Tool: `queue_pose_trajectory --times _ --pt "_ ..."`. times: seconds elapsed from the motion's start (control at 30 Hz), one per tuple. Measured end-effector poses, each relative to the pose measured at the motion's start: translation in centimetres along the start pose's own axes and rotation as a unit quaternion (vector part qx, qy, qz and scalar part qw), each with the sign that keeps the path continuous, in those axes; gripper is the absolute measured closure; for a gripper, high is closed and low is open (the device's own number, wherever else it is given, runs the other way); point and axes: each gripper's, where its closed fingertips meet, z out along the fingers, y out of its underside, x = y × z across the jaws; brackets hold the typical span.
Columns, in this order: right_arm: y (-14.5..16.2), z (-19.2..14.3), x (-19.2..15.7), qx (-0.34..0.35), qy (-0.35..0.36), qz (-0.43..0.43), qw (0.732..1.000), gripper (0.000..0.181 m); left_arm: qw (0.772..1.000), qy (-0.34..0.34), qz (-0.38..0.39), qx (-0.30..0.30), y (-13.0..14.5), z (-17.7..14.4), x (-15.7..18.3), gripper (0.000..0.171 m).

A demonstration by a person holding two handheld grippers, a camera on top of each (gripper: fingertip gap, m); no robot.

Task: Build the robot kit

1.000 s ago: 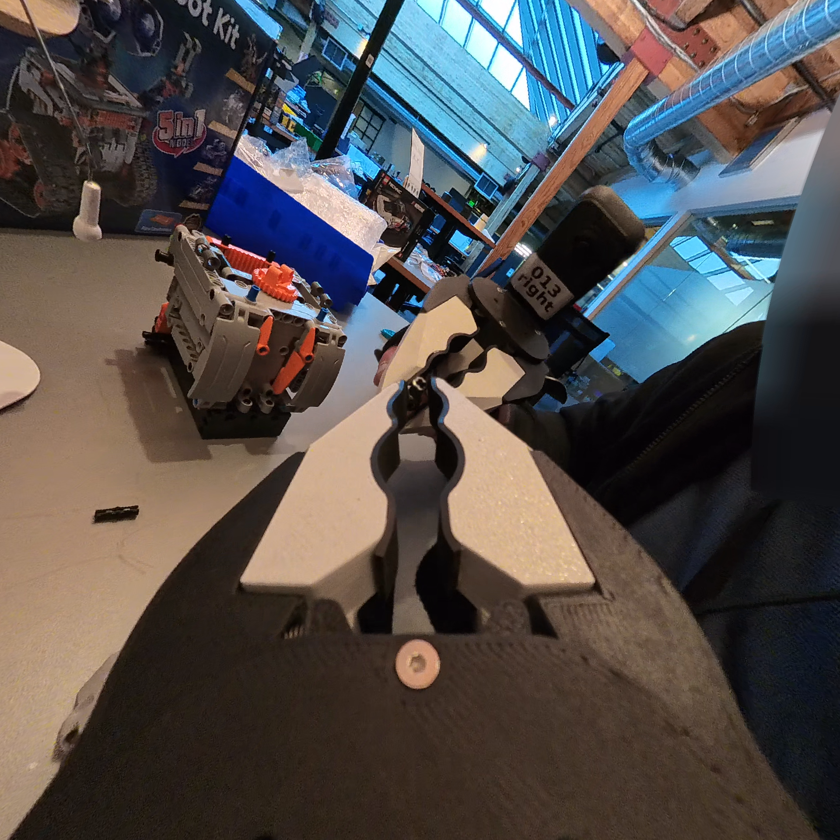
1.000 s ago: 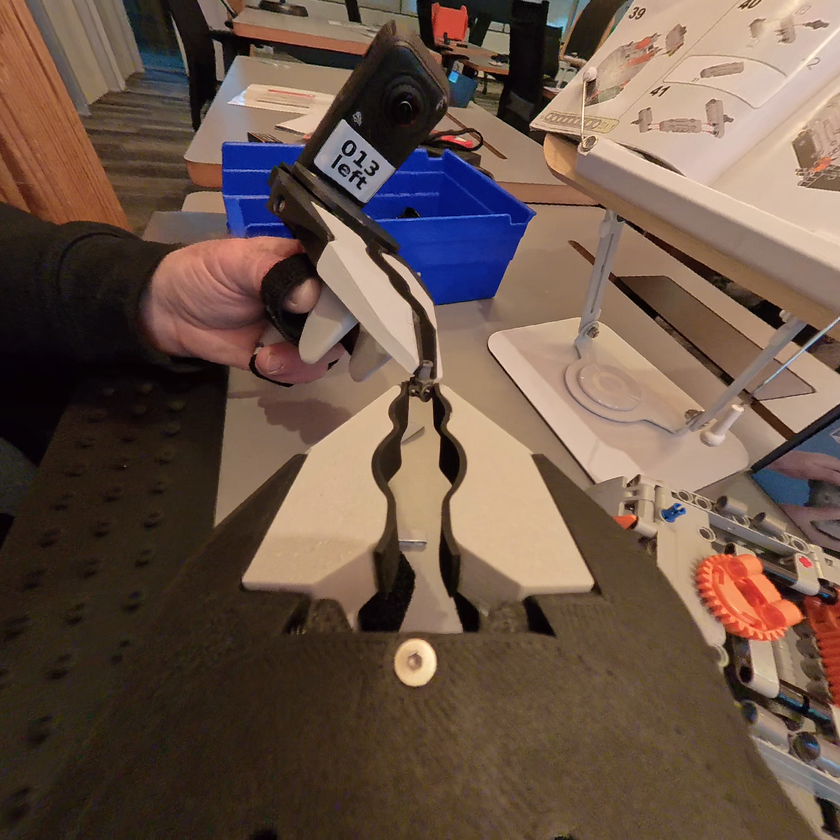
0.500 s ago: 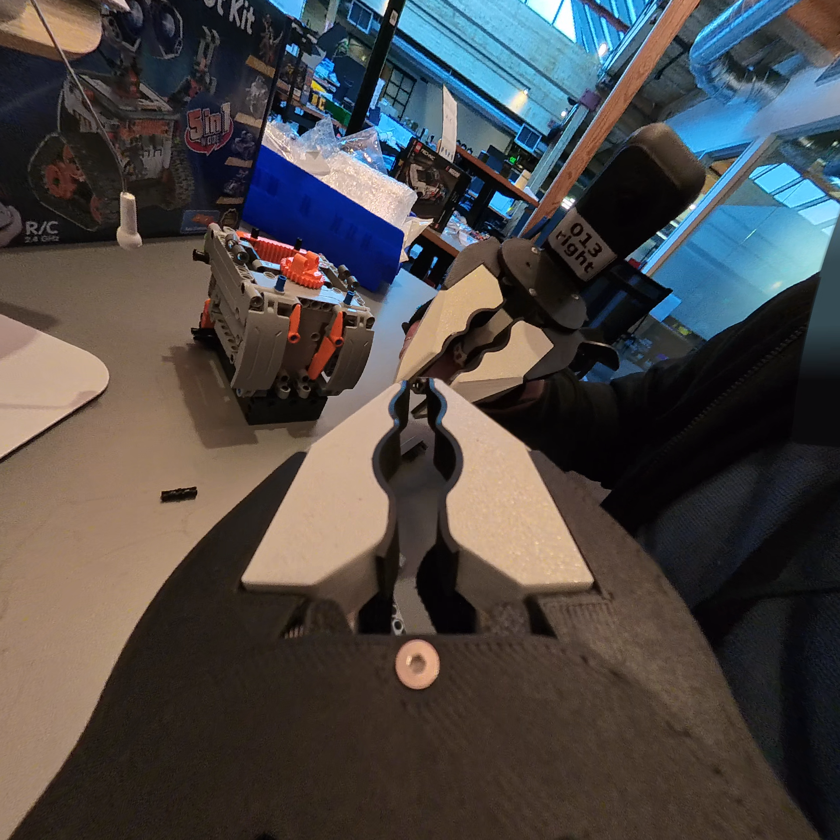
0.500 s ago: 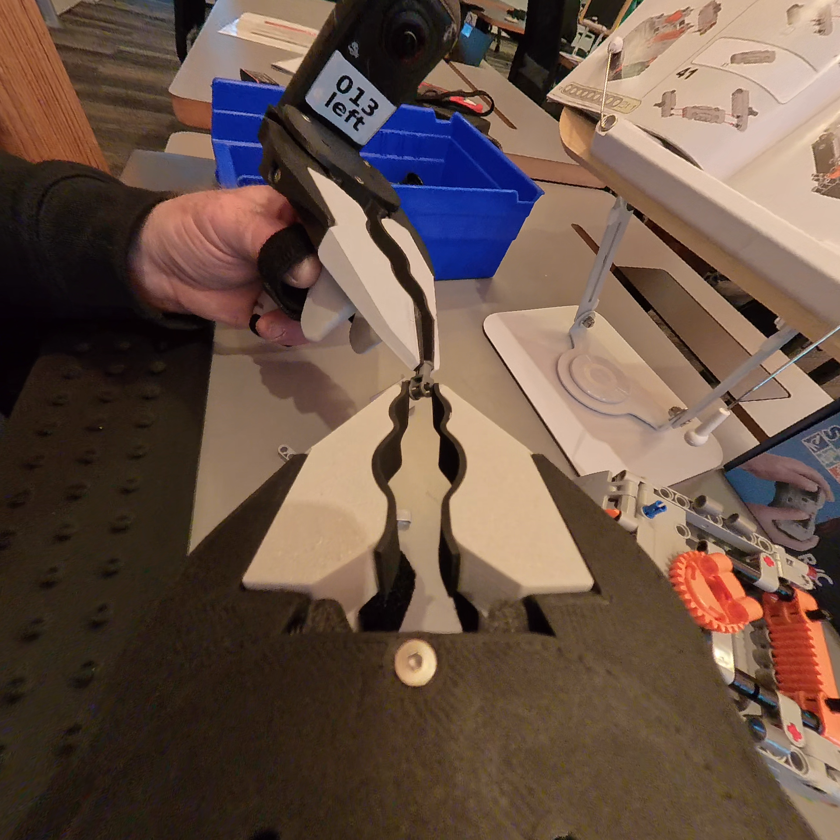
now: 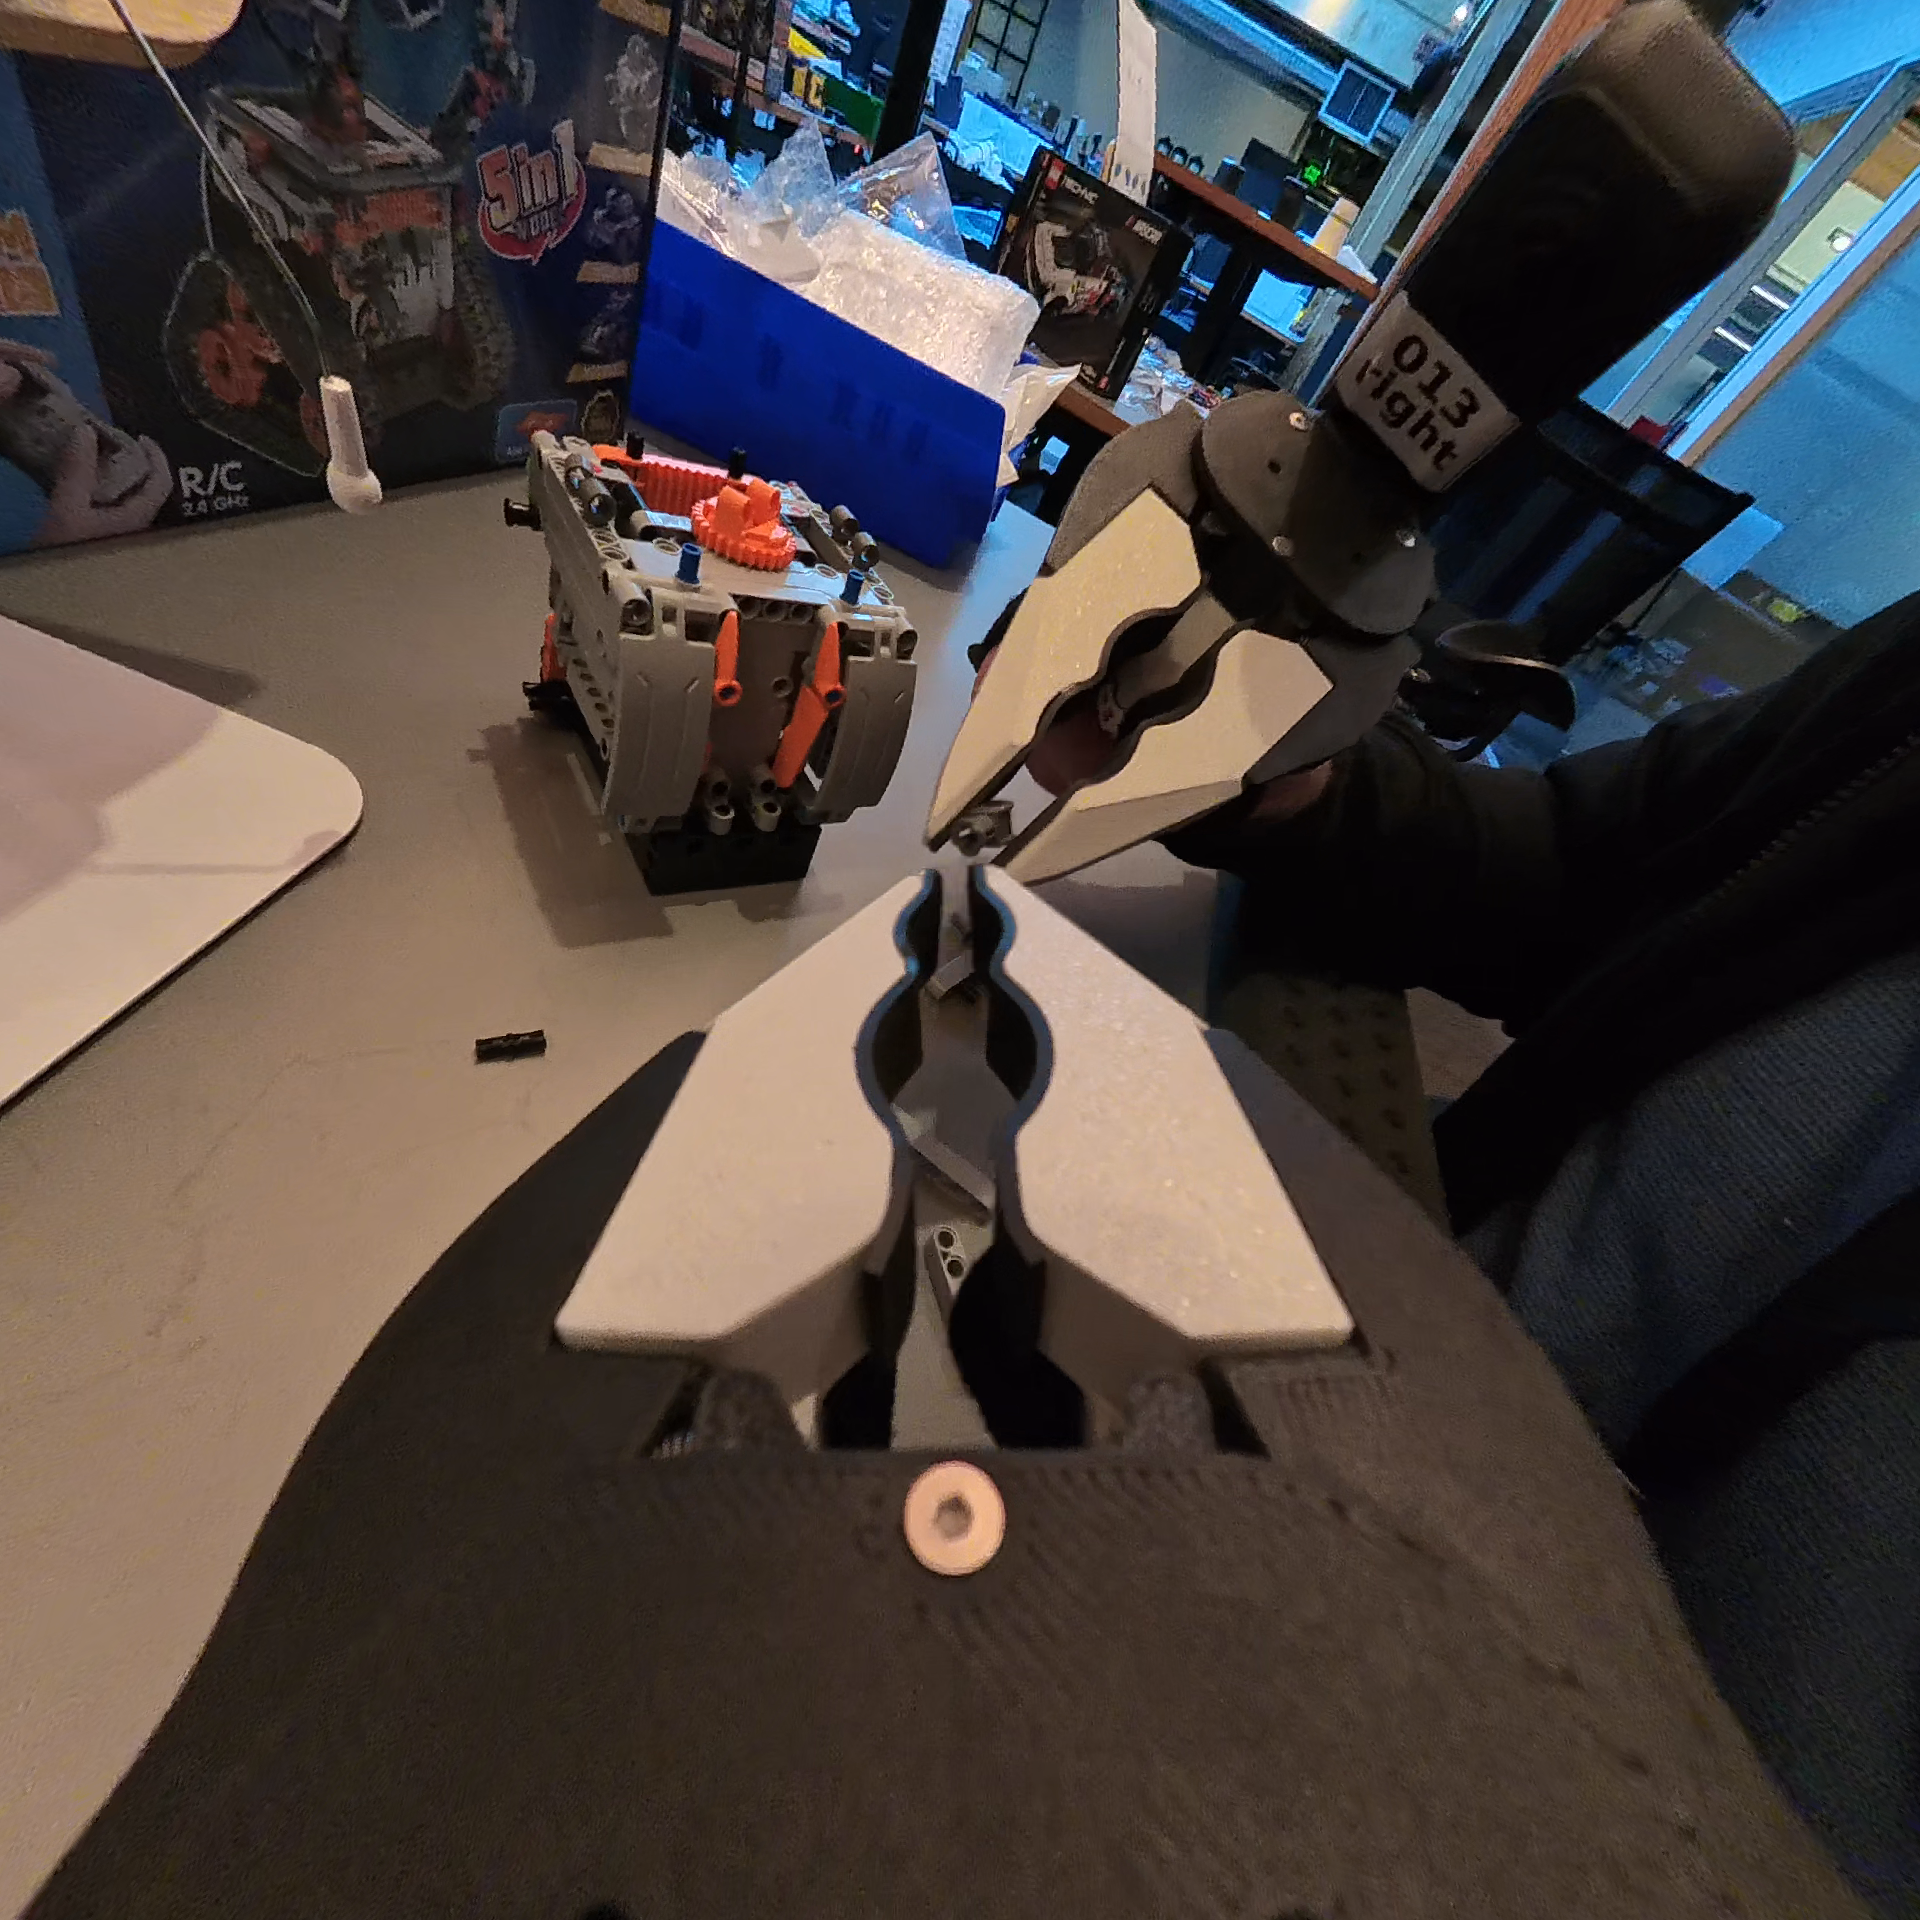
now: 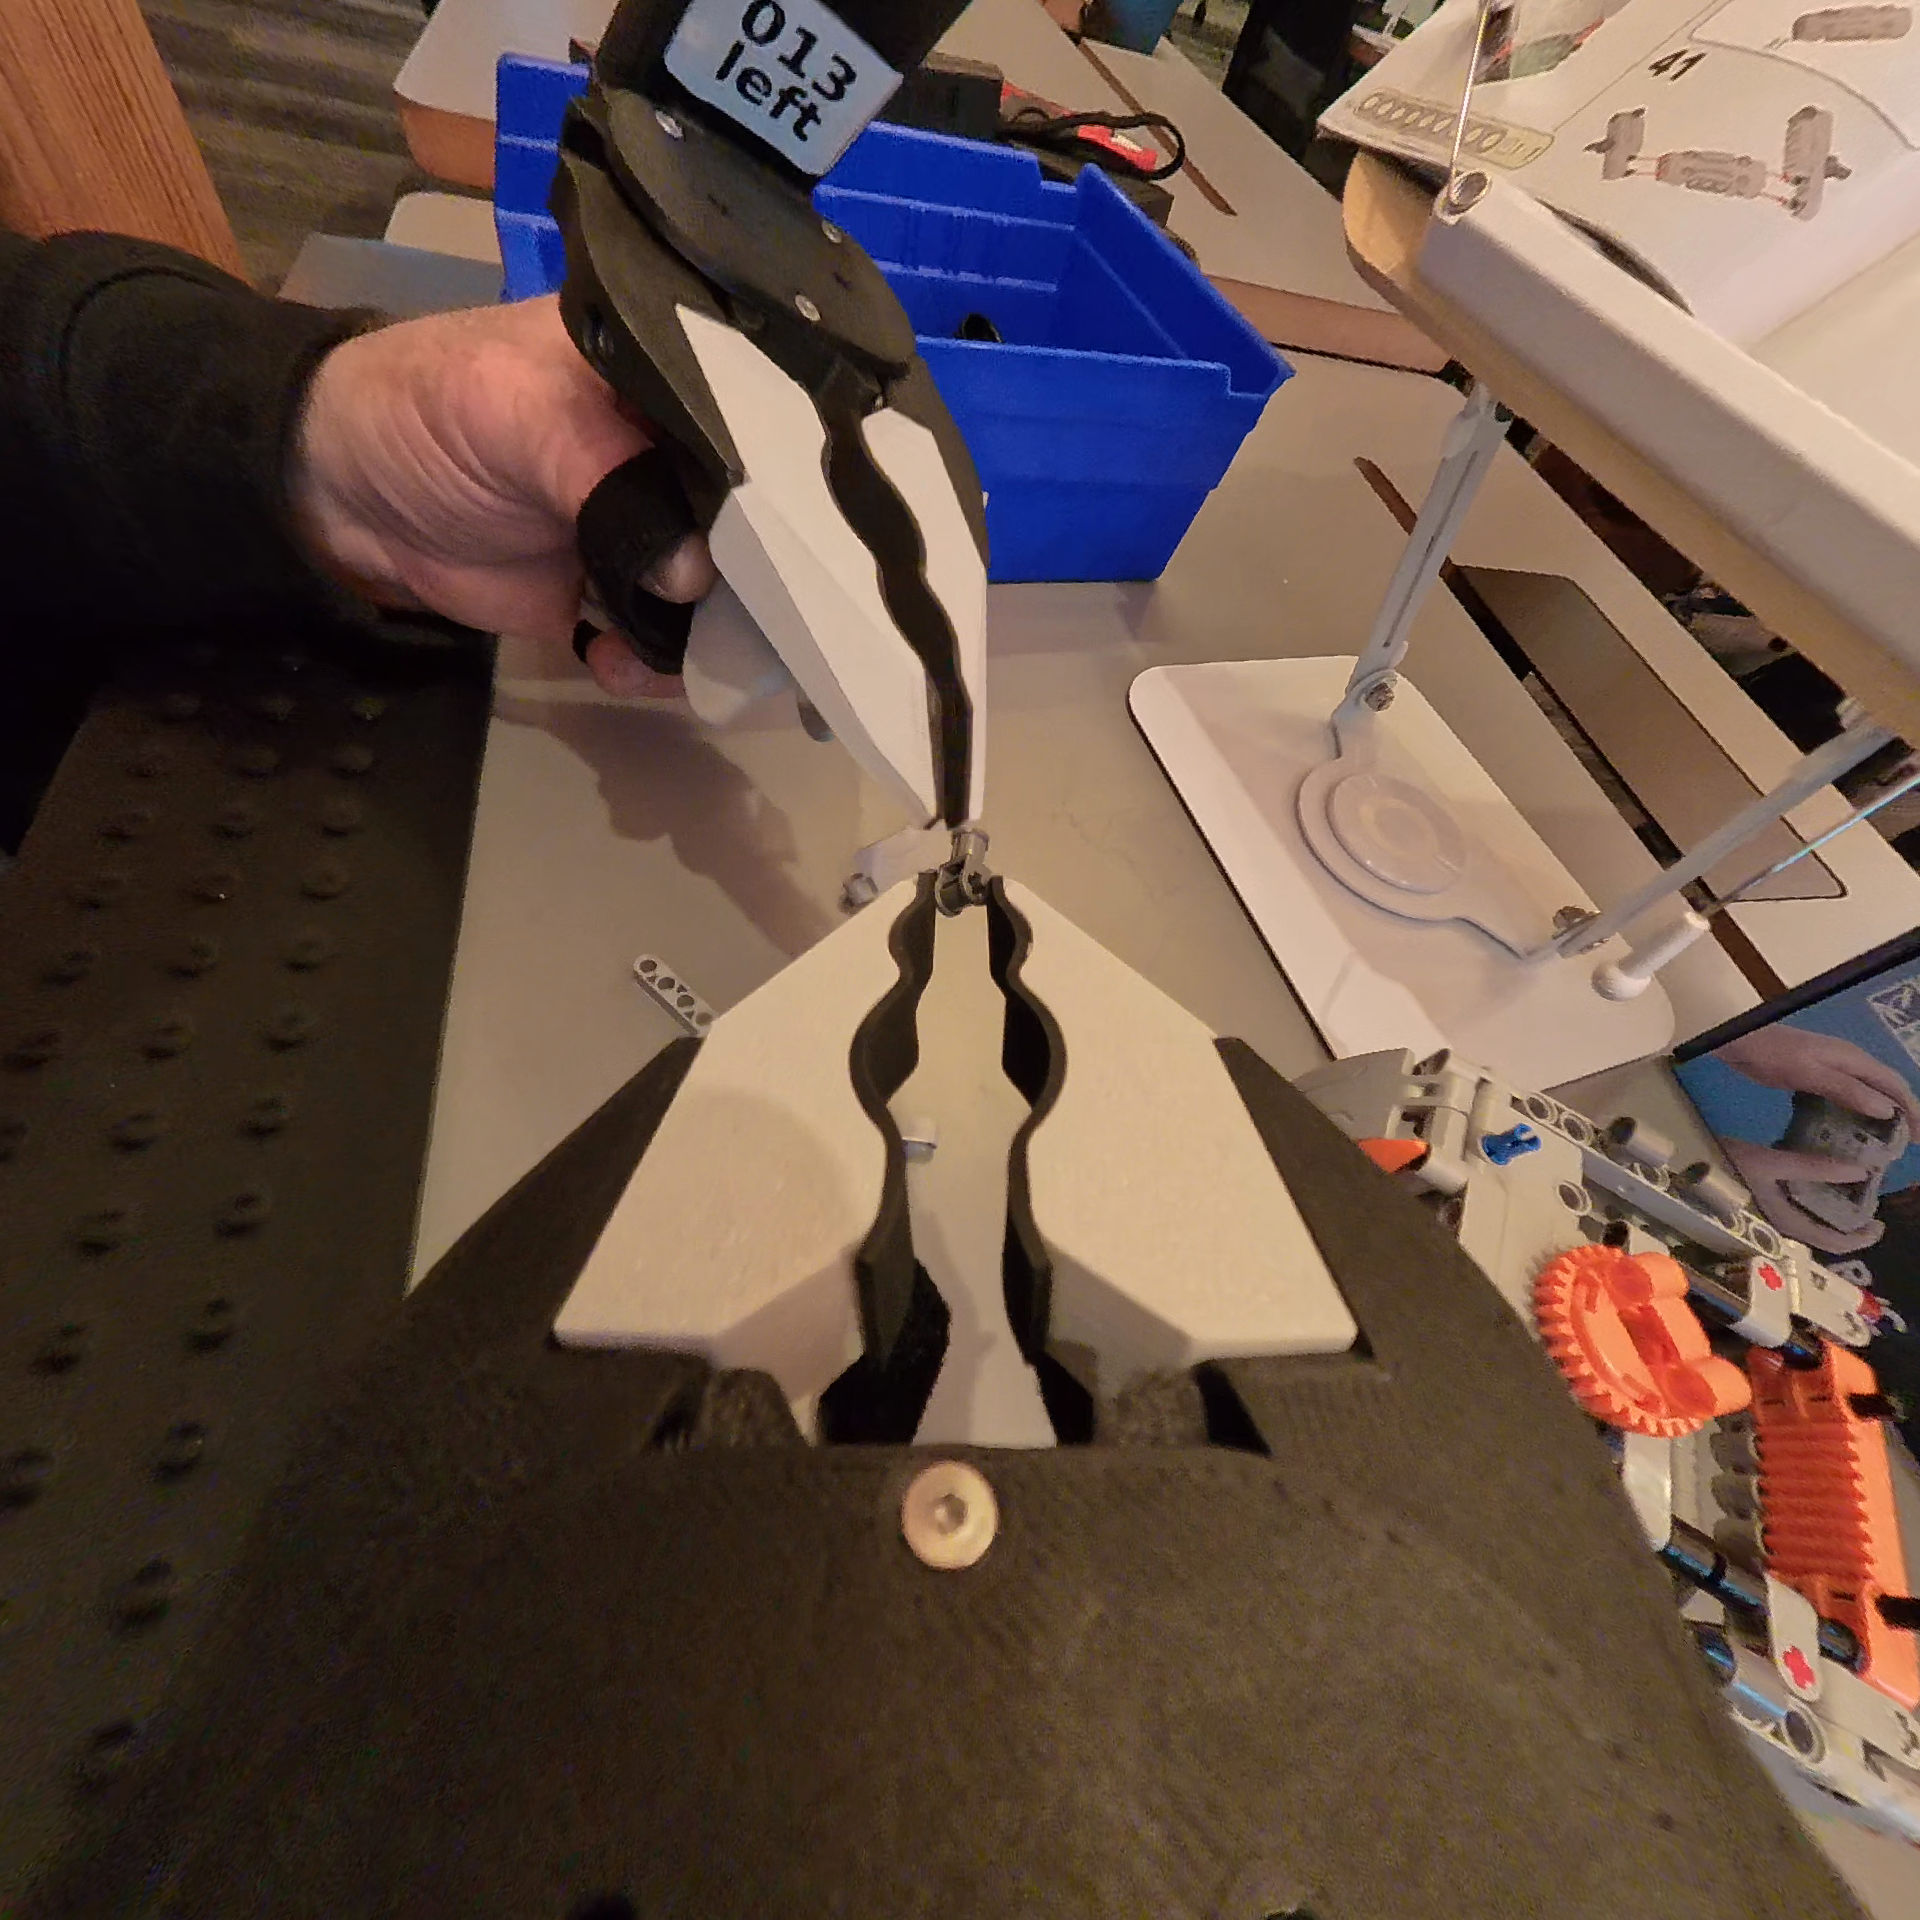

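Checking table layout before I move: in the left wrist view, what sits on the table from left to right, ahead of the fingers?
White stand base → small black connector pin → grey and orange brick-built model → right gripper, shut on a small grey piece.

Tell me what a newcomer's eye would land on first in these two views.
First, the two grippers meeting tip to tip over the grey table: the left gripper and the right gripper both pinch small dark grey connector pieces where they meet. Next, the grey and orange brick model standing on the table beyond them, with a blue bin behind it.
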Motion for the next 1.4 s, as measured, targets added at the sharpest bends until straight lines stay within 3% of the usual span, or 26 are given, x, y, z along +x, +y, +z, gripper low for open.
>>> queue_pose_trajectory --times 0.37,0.7,1.1,1.4 --pt "2.5 -0.9 -0.1 -0.057 -0.021 -0.039 0.997 0.174 0.998 -0.048 0.026 -0.031 0.8 -0.8 -0.9 0.160" --pt "2.4 -0.5 -1.9 -0.067 -0.037 -0.106 0.991 0.175 0.991 -0.031 0.085 -0.098 2.7 1.4 0.8 0.158" --pt "2.1 -0.5 -2.9 -0.066 -0.042 -0.146 0.986 0.174 0.996 0.049 0.017 -0.076 2.6 1.6 2.5 0.166" --pt "2.2 -0.2 -2.9 -0.063 -0.045 -0.133 0.988 0.174 0.996 0.045 0.011 -0.080 2.9 1.6 2.3 0.167"
